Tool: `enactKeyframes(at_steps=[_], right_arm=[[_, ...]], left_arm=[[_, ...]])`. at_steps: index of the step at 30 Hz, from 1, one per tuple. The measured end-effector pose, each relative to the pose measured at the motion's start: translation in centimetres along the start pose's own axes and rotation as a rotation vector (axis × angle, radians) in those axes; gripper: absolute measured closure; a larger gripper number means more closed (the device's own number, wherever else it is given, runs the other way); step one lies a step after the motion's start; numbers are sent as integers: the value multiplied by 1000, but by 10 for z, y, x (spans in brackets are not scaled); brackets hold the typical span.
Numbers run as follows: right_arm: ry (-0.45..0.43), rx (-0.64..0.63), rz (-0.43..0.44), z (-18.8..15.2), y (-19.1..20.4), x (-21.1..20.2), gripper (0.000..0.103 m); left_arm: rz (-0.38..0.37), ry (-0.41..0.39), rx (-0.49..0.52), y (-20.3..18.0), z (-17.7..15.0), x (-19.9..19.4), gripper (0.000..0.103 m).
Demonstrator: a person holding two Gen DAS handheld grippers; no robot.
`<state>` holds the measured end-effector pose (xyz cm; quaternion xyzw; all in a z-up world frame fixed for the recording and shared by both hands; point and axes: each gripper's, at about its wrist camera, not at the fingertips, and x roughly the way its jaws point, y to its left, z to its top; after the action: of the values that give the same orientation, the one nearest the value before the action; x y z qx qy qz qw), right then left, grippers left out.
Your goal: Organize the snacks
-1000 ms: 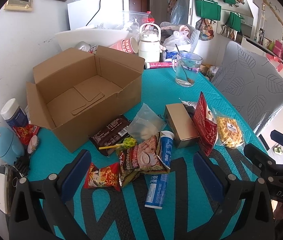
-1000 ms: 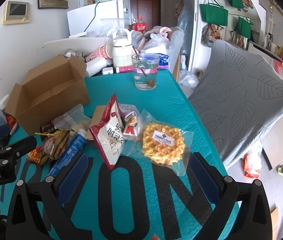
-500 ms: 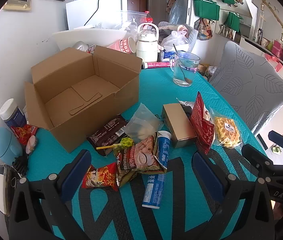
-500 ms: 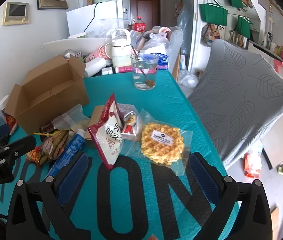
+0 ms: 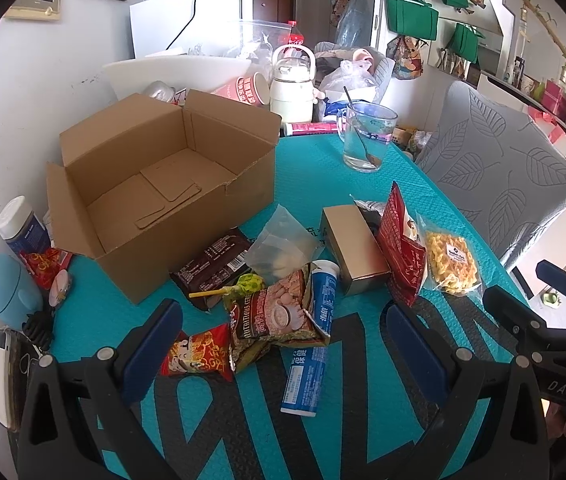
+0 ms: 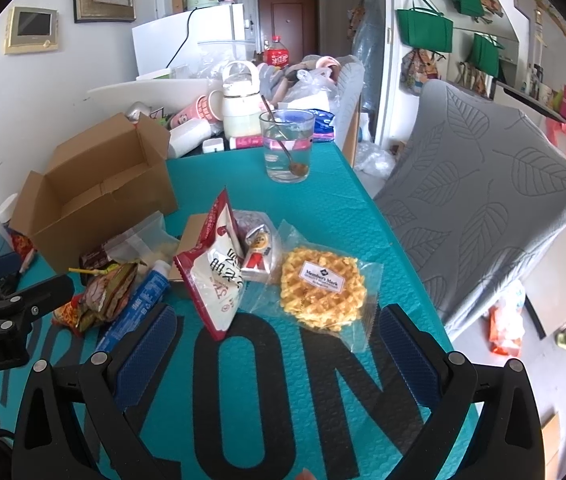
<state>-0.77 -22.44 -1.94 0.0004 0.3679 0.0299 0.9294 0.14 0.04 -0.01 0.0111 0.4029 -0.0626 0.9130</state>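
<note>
Landmark: the open cardboard box [image 5: 163, 196] on the teal table mat [image 5: 311, 184], interior bare apart from its folded bottom flaps.

Left gripper [image 5: 283, 344]: jaws released, spread wide, holding nothing. It hangs above the mat on the near side of the box. Directly ahead, between the jaws and the box, lie a small red snack packet [image 5: 199, 356], a brown cereal packet [image 5: 279, 320] and a blue tube [image 5: 315, 336]. A dark chocolate wrapper [image 5: 215, 264], a lollipop [image 5: 235, 286] and a clear bag [image 5: 283, 240] lie closer to the box front.

Right gripper [image 6: 275, 344]: jaws released, empty. It sits well right of the box. A bagged waffle [image 6: 321, 288] lies just ahead between its fingers, with a red-and-white packet [image 6: 219, 268] toward the box side. A gold carton [image 5: 355, 248] rests between packet and box.

A glass with a spoon [image 6: 287, 148] stands beyond the snacks, right of the box.
</note>
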Motion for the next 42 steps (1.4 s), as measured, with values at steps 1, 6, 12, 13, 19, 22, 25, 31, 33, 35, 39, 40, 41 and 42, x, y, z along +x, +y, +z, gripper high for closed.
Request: enactKeyframes(at_steps=[1, 6, 12, 13, 19, 22, 25, 31, 33, 35, 39, 40, 41, 42], right_arm=[[-1, 0, -1, 0, 0, -1, 0], [0, -1, -3, 0, -1, -1, 0], [-1, -2, -2, 0, 0, -2, 0], [0, -4, -2, 0, 0, -2, 0], [3, -19, 3, -3, 3, -3, 0], [8, -27, 4, -5, 6, -2, 0], [15, -33, 12, -7, 10, -1, 0], [34, -43, 49, -14, 23, 5, 0], [43, -54, 79, -16, 31, 9, 0], [56, -66, 102, -19, 40, 14, 0], [92, -83, 149, -24, 56, 26, 0], [103, -85, 162, -26, 60, 30, 0], [112, -87, 178, -27, 64, 33, 0], [120, -89, 188, -27, 68, 36, 0]], left_arm=[[-2, 1, 0, 0, 0, 0, 0], [-5, 4, 0, -2, 0, 0, 0], [-8, 3, 0, -2, -1, -1, 0], [-7, 3, 0, -2, -1, -1, 0], [-14, -1, 4, -1, -4, -3, 0], [-16, -2, 2, 1, -7, -4, 0], [-14, 2, -7, 6, -11, -4, 0], [4, 11, -23, 22, -21, -5, 0], [9, 15, -32, 30, -25, -4, 0], [16, 24, -44, 37, -29, -3, 0], [36, 38, -75, 54, -37, 0, 0], [40, 41, -82, 58, -38, 0, 0], [43, 44, -90, 62, -40, 1, 0], [48, 49, -100, 66, -42, 2, 0]])
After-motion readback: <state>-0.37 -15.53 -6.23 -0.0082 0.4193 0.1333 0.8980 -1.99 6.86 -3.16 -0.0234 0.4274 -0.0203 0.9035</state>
